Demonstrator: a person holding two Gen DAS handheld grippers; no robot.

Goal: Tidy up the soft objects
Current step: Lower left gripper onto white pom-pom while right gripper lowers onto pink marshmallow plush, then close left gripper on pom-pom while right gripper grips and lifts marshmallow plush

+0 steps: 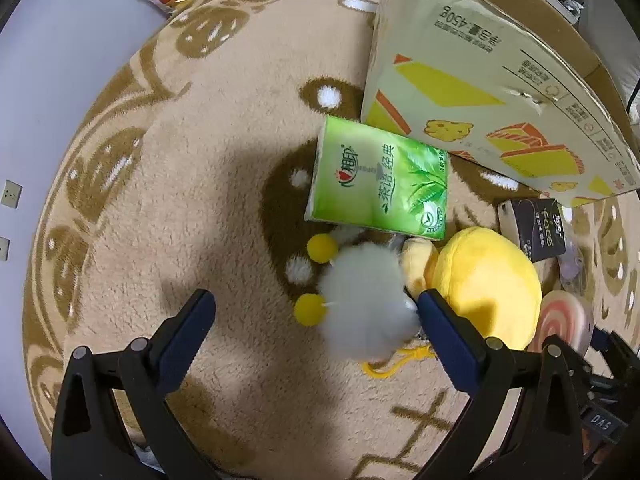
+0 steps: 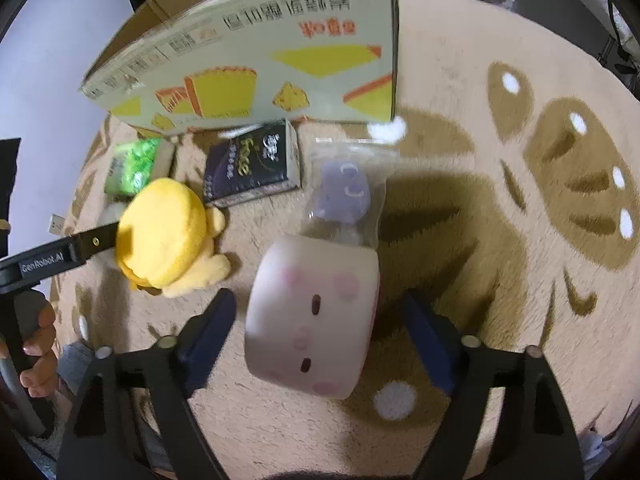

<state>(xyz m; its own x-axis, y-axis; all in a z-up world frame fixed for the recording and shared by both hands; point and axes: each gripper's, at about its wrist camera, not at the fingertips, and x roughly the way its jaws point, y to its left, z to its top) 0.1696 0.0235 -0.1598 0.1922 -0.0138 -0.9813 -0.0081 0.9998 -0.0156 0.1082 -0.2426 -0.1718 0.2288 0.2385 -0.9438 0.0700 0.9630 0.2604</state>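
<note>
Fluffy white pompom (image 1: 366,300) and smooth cylindrical pink-spotted plush (image 2: 314,316) lie on shaggy rug (image 1: 208,128).

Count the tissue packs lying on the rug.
2. The green tissue pack lies in front of the cardboard box; the black tissue pack lies beside it, behind the yellow plush. More may be hidden.

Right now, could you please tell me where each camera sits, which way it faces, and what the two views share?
Left wrist: on the left gripper, looking down along its open fingers at the white pom-pom toy and green tissue pack on the rug; only the gripper shows.
Right wrist: on the right gripper, looking down at the white roll toy between its open fingers; the person's hand shows at left.
Shared: yellow plush, black tissue pack, cardboard box.
</note>
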